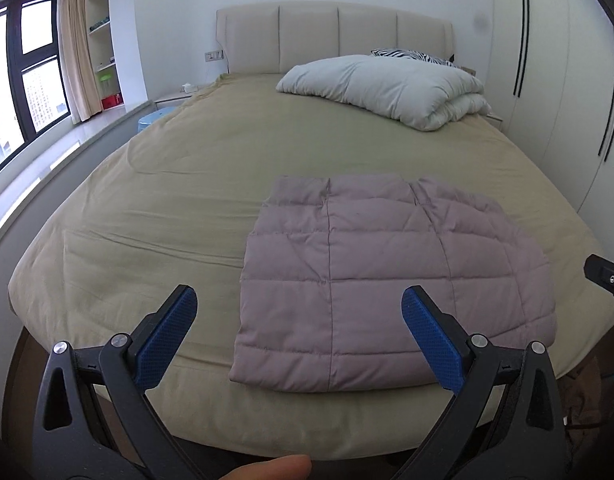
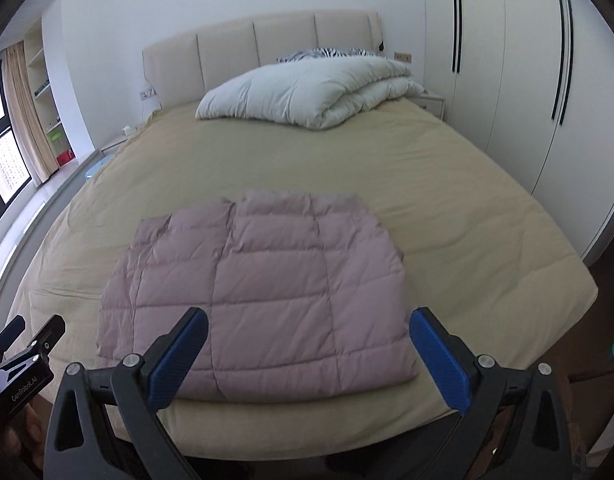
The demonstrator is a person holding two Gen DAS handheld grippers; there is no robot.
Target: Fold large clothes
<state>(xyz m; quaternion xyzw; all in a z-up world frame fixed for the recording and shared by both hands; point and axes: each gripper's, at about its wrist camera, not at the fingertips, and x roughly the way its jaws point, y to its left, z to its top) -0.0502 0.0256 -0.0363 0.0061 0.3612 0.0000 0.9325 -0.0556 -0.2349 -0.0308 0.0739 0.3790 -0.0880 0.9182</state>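
A mauve quilted puffer garment [image 1: 371, 280] lies folded into a flat rectangle near the foot of the bed [image 1: 167, 184]. It also shows in the right wrist view [image 2: 267, 288]. My left gripper [image 1: 299, 300] is open and empty, held above the bed's front edge just short of the garment's near left corner. My right gripper [image 2: 309, 322] is open and empty, hovering over the garment's near edge. The right gripper's body [image 1: 607, 276] shows at the right edge of the left wrist view, and the left gripper's body [image 2: 19, 364] shows at the lower left of the right wrist view.
The bed has a tan cover [image 2: 447, 208] and a beige headboard [image 1: 335, 36]. A folded white duvet [image 1: 391, 88] and a zebra pillow [image 1: 411, 56] lie at the head. White wardrobes [image 2: 507, 80] stand on the right, a window [image 1: 23, 80] and shelves on the left.
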